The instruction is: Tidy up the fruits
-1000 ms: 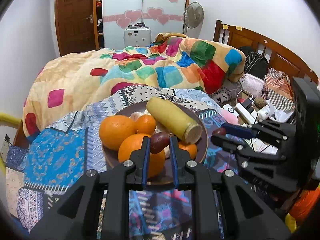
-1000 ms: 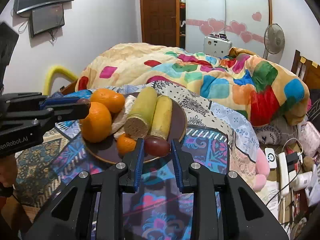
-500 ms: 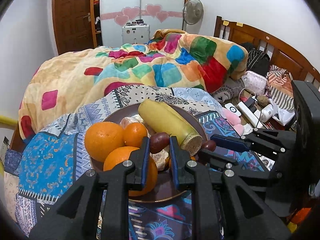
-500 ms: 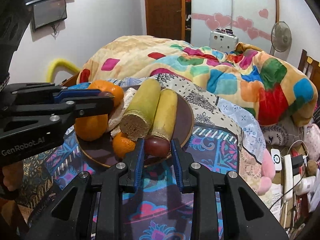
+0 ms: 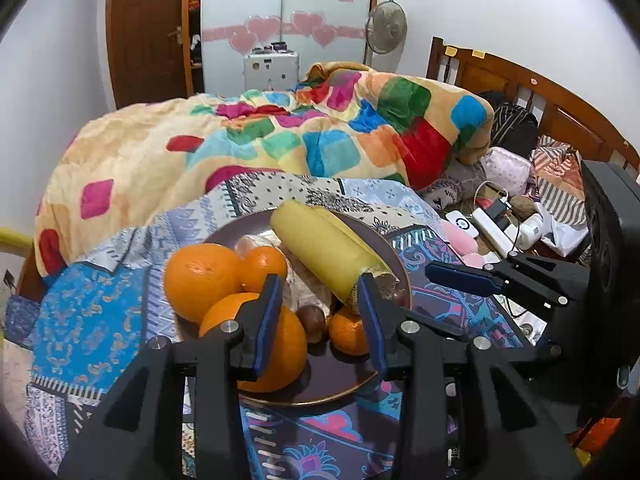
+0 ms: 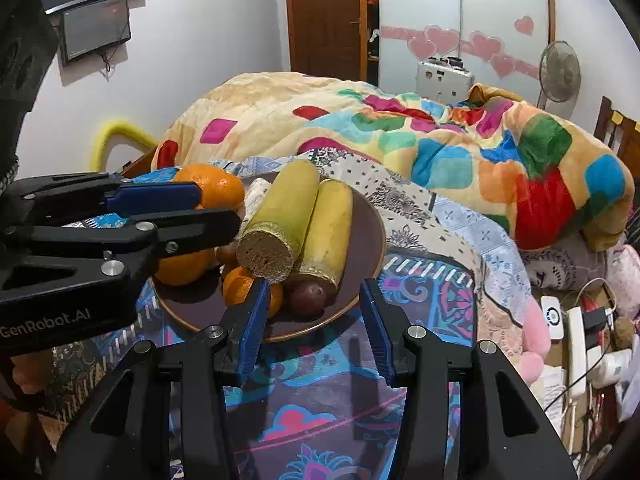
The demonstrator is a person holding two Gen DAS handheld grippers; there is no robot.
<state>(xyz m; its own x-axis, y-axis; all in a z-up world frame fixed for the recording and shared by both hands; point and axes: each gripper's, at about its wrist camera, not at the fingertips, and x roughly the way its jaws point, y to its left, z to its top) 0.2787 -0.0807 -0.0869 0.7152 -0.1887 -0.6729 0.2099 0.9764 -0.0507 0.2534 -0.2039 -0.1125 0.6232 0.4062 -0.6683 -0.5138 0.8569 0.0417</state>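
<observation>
A brown plate on a patterned cloth holds several oranges, two yellow cut stalks and two small dark red fruits. My left gripper hangs just over the plate's near side with its jaws opening. One dark fruit lies on the plate between its blue pads, touching neither. My right gripper stands at the plate's edge, jaws also opening, and the other dark fruit rests loose on the plate just beyond its tips. The left gripper reaches in from the left in the right wrist view.
The plate sits on a bed, with a colourful patchwork blanket heaped behind it. A power strip, chargers and cables lie to the right, by the wooden headboard. A hand shows at the lower left.
Both grippers were shut on a dark red fruit each. Both have now spread their jaws, and the two fruits lie on the plate.
</observation>
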